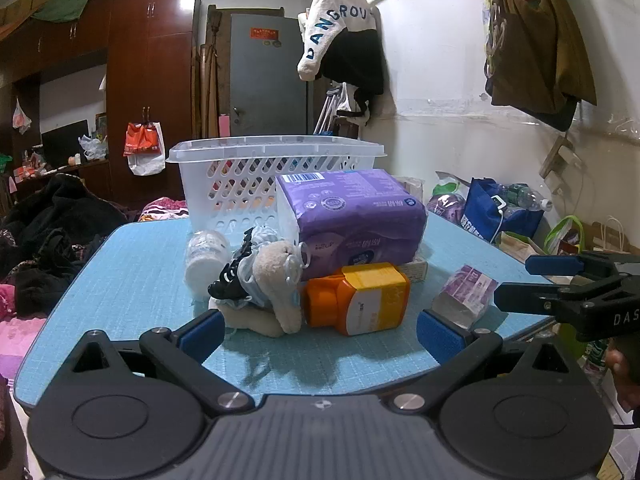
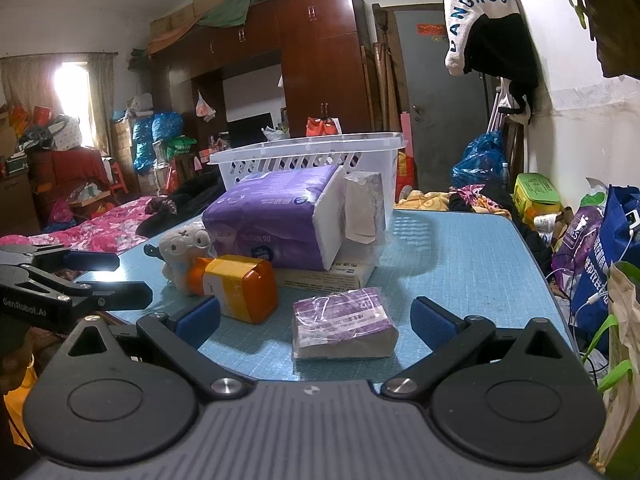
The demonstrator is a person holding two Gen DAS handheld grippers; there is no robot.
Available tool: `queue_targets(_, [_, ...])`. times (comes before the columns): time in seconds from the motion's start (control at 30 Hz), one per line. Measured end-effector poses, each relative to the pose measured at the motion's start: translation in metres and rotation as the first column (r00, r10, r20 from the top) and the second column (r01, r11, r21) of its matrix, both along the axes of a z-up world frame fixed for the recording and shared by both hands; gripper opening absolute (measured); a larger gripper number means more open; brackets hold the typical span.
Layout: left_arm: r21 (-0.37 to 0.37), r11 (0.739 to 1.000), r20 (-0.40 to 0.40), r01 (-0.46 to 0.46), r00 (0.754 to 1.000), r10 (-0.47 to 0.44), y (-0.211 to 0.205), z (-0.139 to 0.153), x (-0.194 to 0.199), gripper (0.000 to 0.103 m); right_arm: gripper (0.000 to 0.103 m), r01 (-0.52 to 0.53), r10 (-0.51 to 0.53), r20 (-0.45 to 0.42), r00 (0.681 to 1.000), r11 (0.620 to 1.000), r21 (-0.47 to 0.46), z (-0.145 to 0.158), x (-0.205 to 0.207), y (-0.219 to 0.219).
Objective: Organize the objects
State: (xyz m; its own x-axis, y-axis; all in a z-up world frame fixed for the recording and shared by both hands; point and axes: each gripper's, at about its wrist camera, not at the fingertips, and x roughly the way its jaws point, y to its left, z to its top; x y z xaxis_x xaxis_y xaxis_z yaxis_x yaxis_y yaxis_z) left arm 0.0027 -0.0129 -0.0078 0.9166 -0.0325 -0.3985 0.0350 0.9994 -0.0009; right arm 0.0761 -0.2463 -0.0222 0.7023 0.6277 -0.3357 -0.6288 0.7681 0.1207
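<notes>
A white slotted basket (image 1: pixel 248 184) (image 2: pixel 320 156) stands at the back of the blue table (image 1: pixel 132 280) (image 2: pixel 460 264). In front of it lie a large purple tissue pack (image 1: pixel 352 220) (image 2: pixel 268 220), an orange and yellow bottle (image 1: pixel 360 300) (image 2: pixel 240 288) on its side, a beige plush toy (image 1: pixel 276 280) (image 2: pixel 184 248), a black hair claw (image 1: pixel 228 280), a white jar (image 1: pixel 204 260) and a small purple tissue packet (image 1: pixel 464 292) (image 2: pixel 344 324). My left gripper (image 1: pixel 320 332) is open and empty before the bottle and plush. My right gripper (image 2: pixel 316 322) is open and empty, its jaws either side of the small packet.
A flat white box (image 2: pixel 324 276) lies under the large pack, with a small wrapped packet (image 2: pixel 364 204) leaning beside it. Bags (image 2: pixel 600 248) crowd the floor at the right, a bed with clothes (image 2: pixel 112 232) at the left. Jackets hang on the right wall (image 1: pixel 344 32).
</notes>
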Motion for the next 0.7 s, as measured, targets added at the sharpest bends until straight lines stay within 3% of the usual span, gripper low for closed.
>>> queue_targets(0.7, [0.005, 1.0, 0.003, -0.001, 1.0, 0.001, 0.0012, 0.0002, 0.0002, 0.103, 0.103, -0.008, 0.008, 0.002, 1.0, 1.0, -0.008, -0.0015, 0.001, 0.0001])
